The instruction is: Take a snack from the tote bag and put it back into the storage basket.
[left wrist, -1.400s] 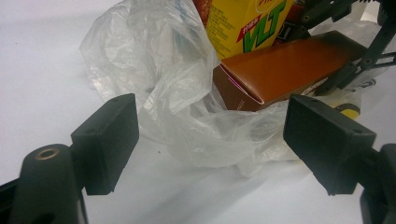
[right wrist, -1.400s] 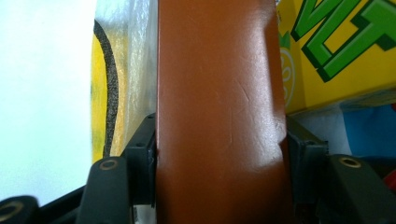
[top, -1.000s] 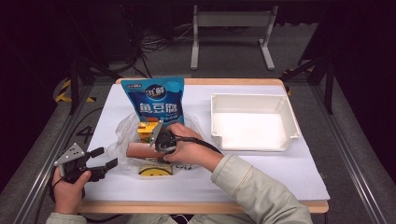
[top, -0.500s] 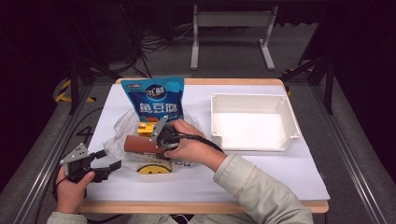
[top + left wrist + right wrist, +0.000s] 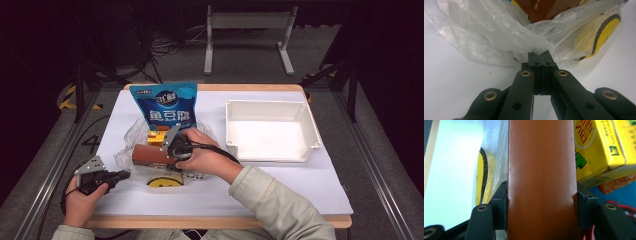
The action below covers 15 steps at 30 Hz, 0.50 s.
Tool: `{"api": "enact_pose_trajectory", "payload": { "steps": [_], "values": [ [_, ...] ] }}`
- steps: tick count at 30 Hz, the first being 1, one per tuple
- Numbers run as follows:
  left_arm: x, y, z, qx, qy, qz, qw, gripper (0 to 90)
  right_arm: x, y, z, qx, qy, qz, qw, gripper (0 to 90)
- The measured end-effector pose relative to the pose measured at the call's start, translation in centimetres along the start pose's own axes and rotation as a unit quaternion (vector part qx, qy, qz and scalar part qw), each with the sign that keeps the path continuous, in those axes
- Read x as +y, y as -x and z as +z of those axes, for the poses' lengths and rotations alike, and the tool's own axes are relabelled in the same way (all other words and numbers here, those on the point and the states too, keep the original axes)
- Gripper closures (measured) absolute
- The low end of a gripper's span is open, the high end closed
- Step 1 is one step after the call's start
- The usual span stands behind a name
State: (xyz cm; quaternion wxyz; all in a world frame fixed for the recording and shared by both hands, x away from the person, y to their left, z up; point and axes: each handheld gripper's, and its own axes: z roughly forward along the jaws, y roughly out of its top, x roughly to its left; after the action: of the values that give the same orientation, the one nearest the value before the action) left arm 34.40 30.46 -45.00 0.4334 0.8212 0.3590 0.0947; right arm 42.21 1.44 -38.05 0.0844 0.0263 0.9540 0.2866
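Brown and smooth-sided, the box (image 5: 541,180) sits clamped across its width between the jaws of the right gripper (image 5: 172,149), lying over the mouth of the clear plastic bag (image 5: 131,145) near the middle of the white table (image 5: 280,185). The left gripper (image 5: 540,58) has its jaws pressed together on a fold of that bag's film at the edge nearest the person; within the last half second those jaws have just been closing, and the film is pinched between their tips.

To do this well, I judge the left hand should hold the film taut and low while the right draws the box straight out along its length (any twist would drag the bag along with it). Keep the box clear of the yellow carton (image 5: 604,147) beside it and of the blue snack pouch (image 5: 169,107) standing behind.

Against the earlier high views, the left gripper, then standing apart from the bag with jaws spread, now lies with its tips at the bag's near edge. The right hand and box sit much as they did, and the white tray (image 5: 270,131) is unmoved.
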Motion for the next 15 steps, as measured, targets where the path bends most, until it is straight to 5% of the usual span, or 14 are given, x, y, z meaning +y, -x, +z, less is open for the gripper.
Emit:
{"api": "enact_pose_trajectory", "payload": {
  "steps": [3,15],
  "values": [
    [0.0,0.1,0.6,-0.002,-0.026,0.003,0.9997,90.0,0.0,0.0,-0.2,0.0,0.007,0.002,1.0,42.4],
    [-0.1,0.0,0.9,-0.008,-0.038,-0.006,0.9992,90.0,0.3,0.1,-1.6,0.002,0.045,0.016,0.9988,42.3]
  ]
}}
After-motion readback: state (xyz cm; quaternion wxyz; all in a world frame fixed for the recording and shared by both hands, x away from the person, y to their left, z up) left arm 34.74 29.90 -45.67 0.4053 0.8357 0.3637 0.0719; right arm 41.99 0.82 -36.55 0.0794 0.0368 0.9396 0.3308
